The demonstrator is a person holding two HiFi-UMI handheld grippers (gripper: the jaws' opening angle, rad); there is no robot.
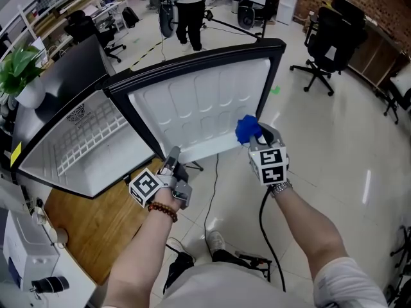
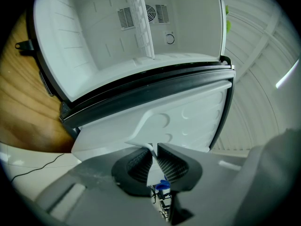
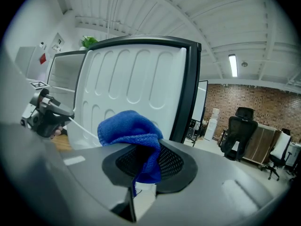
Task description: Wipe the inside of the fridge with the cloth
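**Fridge door held open, cloth up by the door but not inside**

Head view: the small fridge (image 1: 70, 140) sits on a wooden tabletop (image 1: 90, 230) with its door (image 1: 205, 101) swung wide, so the white inner panel faces the camera. The left gripper (image 1: 172, 162) is at the door's lower edge. The right gripper (image 1: 260, 140) is by the door's lower right corner with the blue cloth (image 1: 247, 130) bunched at its tip. The cloth is right against the inner panel from this angle, but I can't tell if it's actually touching. It's outside the fridge cavity. A plant (image 1: 19, 66) is off to the left, a chair (image 1: 327, 43) is out on the floor, and a person (image 1: 189, 11) stands at the top.

Left gripper view: the fingers (image 2: 141, 164) are clenched on a thin white lip of the door, which runs straight down between them. Past it you see the open fridge with its white walls, a shelf (image 2: 141, 22) and a vent (image 2: 150, 13) at the back. A bit of the blue cloth peeks through the gap below.

Right gripper view: the fingers (image 3: 171, 161) are grasping the cloth. A fold is pinched between them and the rest puffs out over the top on the left side. The door's ribbed inner panel fills the view just behind it. The left gripper shows at the left edge, on the door's rim. The chair is over by a brick wall (image 3: 254, 102).
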